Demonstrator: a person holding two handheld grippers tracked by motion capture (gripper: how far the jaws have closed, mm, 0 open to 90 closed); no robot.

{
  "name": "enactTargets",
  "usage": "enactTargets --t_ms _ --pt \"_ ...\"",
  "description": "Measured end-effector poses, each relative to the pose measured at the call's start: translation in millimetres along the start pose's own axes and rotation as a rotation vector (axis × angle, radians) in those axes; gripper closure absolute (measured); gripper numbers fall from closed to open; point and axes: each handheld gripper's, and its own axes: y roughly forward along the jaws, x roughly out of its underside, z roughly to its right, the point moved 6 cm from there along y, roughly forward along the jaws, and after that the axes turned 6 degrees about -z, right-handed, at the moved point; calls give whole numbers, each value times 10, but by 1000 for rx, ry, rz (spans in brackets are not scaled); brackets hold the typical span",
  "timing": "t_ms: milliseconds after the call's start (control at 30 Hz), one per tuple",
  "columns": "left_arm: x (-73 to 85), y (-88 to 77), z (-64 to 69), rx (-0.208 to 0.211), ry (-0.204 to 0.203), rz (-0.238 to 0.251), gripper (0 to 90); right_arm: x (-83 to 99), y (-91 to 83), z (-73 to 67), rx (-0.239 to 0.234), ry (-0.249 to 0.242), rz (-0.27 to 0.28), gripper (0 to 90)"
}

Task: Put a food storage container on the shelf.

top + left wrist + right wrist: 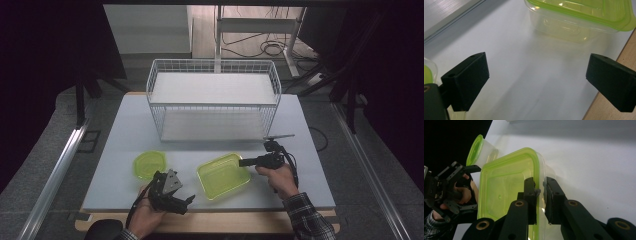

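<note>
The right hand-held gripper (539,188) is clamped on the right wall of the square tub (223,175), at the surface's near middle. The left hand-held gripper (186,201), jaws apart, points toward the tub's left side.

No text, label, brand, number or sign can be read in any of the views.
</note>
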Motion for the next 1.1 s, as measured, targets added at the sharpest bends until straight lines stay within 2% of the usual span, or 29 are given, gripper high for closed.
enactTargets --t_ms 100,233,567,1100 --pt "-1 -5 -3 0 -2 3 45 -3 -21 -9 -5 5 12 802" --pt "-6 -15 -6 3 -6 11 45 -44 -143 -42 -39 20 70 802" --pt "-8 -17 0 5 -4 12 45 -116 -323 -74 -33 14 136 802" --pt "-11 -1 29 8 10 8 42 -366 -631 -311 -43 -6 227 803"
